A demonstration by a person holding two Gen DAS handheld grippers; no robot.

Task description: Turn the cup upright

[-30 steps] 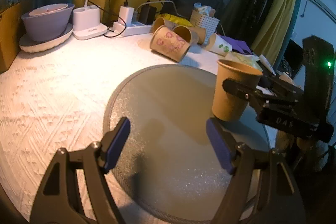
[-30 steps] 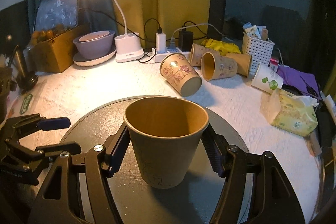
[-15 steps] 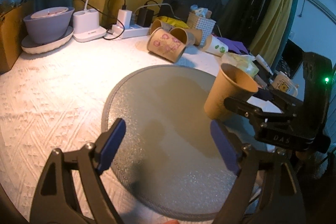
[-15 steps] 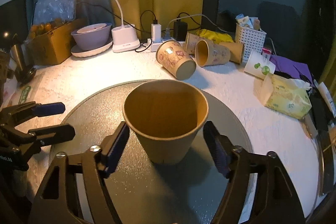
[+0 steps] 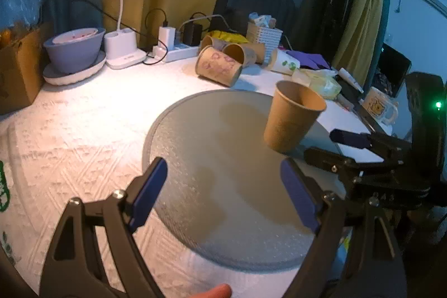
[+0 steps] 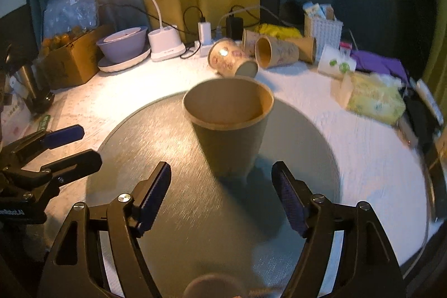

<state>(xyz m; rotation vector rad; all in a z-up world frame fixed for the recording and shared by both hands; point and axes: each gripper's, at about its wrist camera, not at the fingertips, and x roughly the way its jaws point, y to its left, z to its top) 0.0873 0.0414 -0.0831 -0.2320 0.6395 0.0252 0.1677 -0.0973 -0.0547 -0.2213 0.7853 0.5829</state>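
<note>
The plain brown paper cup point(image 6: 229, 127) is standing mouth-up on the round grey textured mat point(image 6: 173, 214), centre of the right wrist frame and right of centre in the left wrist frame point(image 5: 293, 119). It is showing nothing inside. It looks light and thin-walled, so it would probably crush under a hard squeeze and tip at a nudge; the mid-wall, taken gently from both sides, seems the safest hold.

The right gripper point(image 6: 223, 200) is sitting wide open just short of the cup, touching nothing. The left gripper point(image 5: 223, 189) is also spread open over bare mat, well apart from the cup.

In the upper centre, several printed paper cups point(image 6: 232, 60) are lying on their sides, apparently empty. At upper left, a lavender bowl point(image 6: 123, 43) is resting on a white plate point(image 6: 109, 67); its contents are unclear.
</note>
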